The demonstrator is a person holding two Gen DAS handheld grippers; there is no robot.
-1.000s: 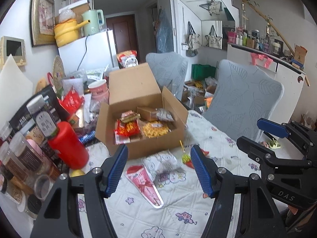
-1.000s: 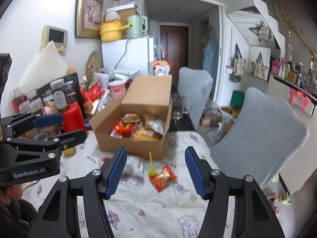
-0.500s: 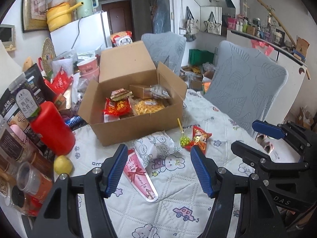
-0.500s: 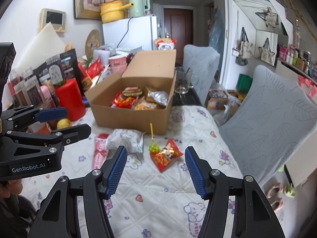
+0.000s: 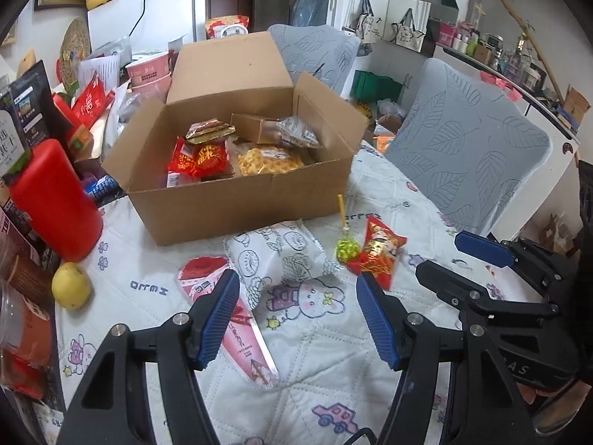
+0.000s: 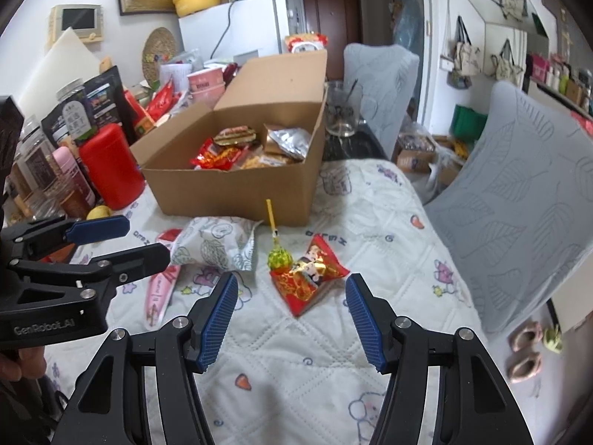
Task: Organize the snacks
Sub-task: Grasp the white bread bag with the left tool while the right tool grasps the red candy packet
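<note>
An open cardboard box (image 5: 237, 200) (image 6: 237, 193) holds several snack packets. On the quilted cloth in front of it lie a white printed packet (image 5: 278, 256) (image 6: 218, 243), a pink cone-shaped packet (image 5: 229, 315) (image 6: 159, 289), a green lollipop (image 5: 345, 248) (image 6: 280, 257) and a red-gold packet (image 5: 378, 250) (image 6: 307, 274). My left gripper (image 5: 296, 319) is open and empty, just short of the white packet. My right gripper (image 6: 291, 320) is open and empty, just short of the red-gold packet.
A red canister (image 5: 52, 200), jars and bags crowd the table's left side. A yellow lemon (image 5: 70, 285) lies beside them. A glass mug (image 6: 343, 115) stands behind the box. Two grey chairs (image 6: 519, 200) stand at the right.
Both grippers have moved forward and lower toward the loose snacks in front of the box. Both stay open and empty.
</note>
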